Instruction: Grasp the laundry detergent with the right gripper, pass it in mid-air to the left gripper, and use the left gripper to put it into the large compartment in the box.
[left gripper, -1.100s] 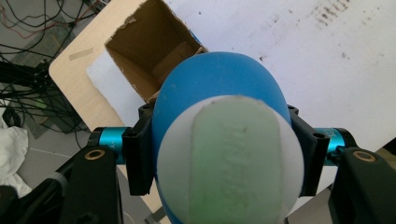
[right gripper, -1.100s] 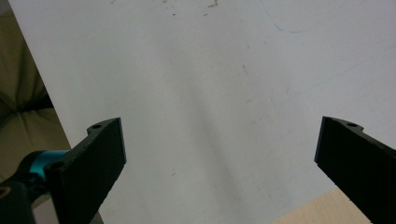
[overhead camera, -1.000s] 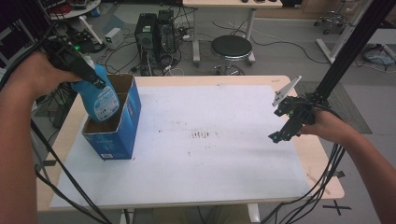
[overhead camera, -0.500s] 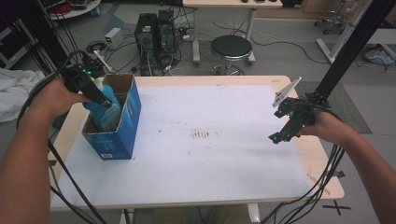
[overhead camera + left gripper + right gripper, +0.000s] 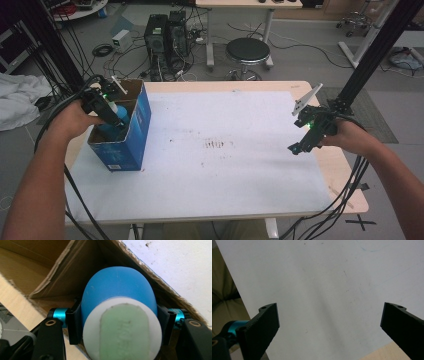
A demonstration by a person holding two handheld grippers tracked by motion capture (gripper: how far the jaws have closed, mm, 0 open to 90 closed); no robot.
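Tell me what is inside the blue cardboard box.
The blue box holds a blue bottle with a white and green end, clamped by the left gripper reaching in. Brown inner walls show around it. The box floor under the bottle is covered, so anything lying there cannot be seen.

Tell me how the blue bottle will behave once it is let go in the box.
The bottle looks rounded and smooth, so it may slip or roll if it lands on its side. The left tool clamps it without visible denting, so it is probably fairly stiff. Inside the box, the cardboard walls should stop it tipping far.
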